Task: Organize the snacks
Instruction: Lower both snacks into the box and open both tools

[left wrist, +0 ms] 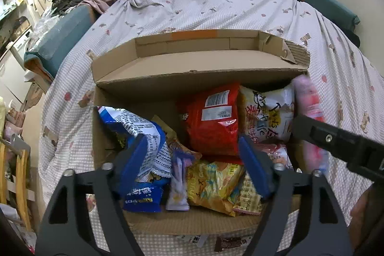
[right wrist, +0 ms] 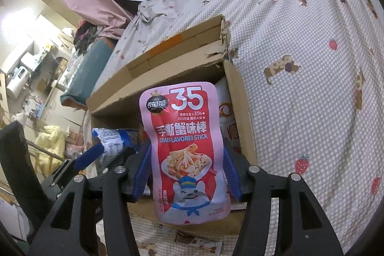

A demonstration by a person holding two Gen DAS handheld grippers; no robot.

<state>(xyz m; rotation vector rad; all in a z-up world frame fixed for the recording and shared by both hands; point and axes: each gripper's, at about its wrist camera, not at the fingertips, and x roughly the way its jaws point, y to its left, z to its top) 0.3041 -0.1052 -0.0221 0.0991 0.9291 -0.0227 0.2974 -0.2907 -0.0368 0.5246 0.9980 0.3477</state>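
An open cardboard box (left wrist: 192, 78) lies on the bed, holding several snack bags: a red one (left wrist: 211, 119), a white one (left wrist: 268, 112), a blue-and-white one (left wrist: 144, 131) and a yellow one (left wrist: 211, 184). My left gripper (left wrist: 192, 139) hovers open over them, its left finger (left wrist: 134, 160) beside the blue-and-white bag, gripping nothing. A pink crab-stick packet (right wrist: 187, 136) stands upright between my right gripper's (right wrist: 187, 148) blue pads at the box's right end. The pads flank its edges without squeezing it. In the left wrist view the packet (left wrist: 309, 112) is blurred.
The box sits on a checked bedsheet (right wrist: 300, 88) with strawberry and dog prints. A small brown snack bar (left wrist: 230, 244) lies on the sheet in front of the box. Teal cushions (left wrist: 60, 40), clothes and a cluttered room edge are at the left.
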